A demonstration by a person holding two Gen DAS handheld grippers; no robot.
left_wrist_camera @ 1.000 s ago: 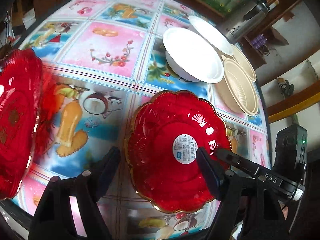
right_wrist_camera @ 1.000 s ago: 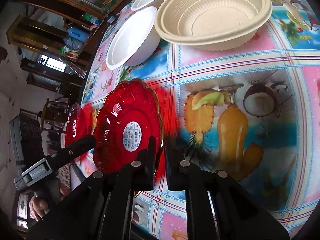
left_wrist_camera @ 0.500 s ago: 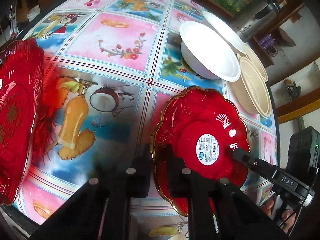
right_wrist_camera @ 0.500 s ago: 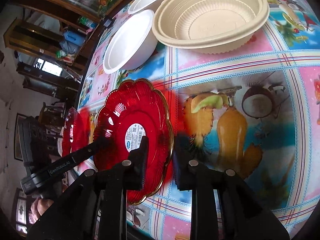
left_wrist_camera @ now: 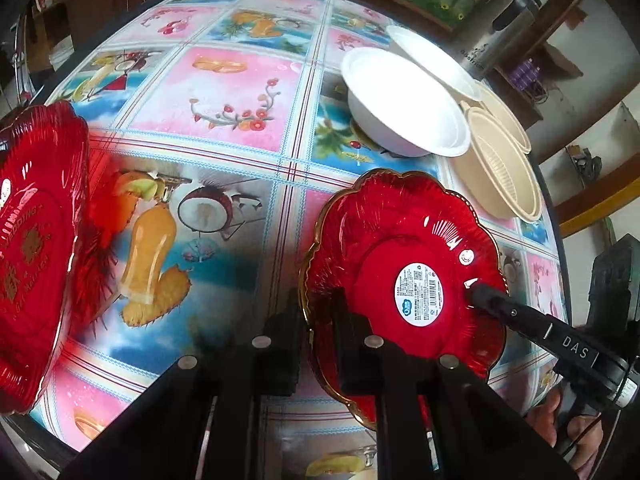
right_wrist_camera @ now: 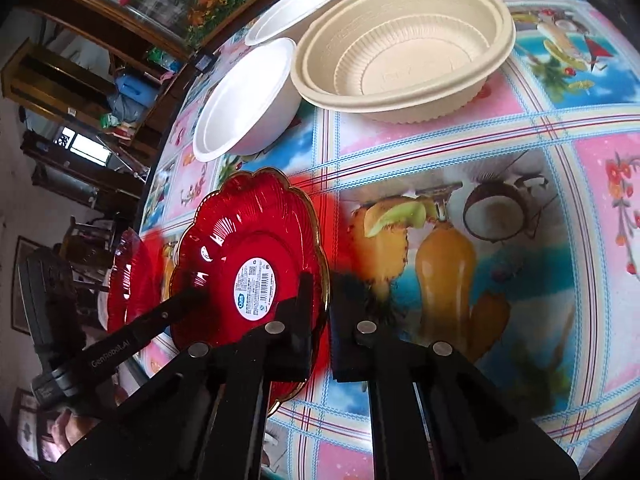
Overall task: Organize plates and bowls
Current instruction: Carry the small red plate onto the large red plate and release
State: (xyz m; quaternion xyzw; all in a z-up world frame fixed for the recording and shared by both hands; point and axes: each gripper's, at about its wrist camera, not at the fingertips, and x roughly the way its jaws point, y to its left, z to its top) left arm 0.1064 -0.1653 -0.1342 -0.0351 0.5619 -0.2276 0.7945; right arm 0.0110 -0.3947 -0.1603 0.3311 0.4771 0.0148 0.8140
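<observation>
A red scalloped plate [left_wrist_camera: 404,256] with a white label is held tilted above the table. My left gripper [left_wrist_camera: 318,312] is shut on its near rim. My right gripper [right_wrist_camera: 320,300] is shut on the opposite rim of the same plate [right_wrist_camera: 248,240]; one right finger shows in the left wrist view [left_wrist_camera: 516,316]. A second red plate [left_wrist_camera: 36,232] lies at the left. Two white bowls [left_wrist_camera: 404,100] and two beige bowls [right_wrist_camera: 404,44] sit at the far side.
The round table [left_wrist_camera: 224,92] has a fruit-print cloth. A steel thermos [left_wrist_camera: 500,28] stands behind the bowls. Wooden furniture lines the room beyond the table edge.
My left gripper closed on the red plate's rim and the plate has tilted up off the table. My right gripper stays clamped on the other rim.
</observation>
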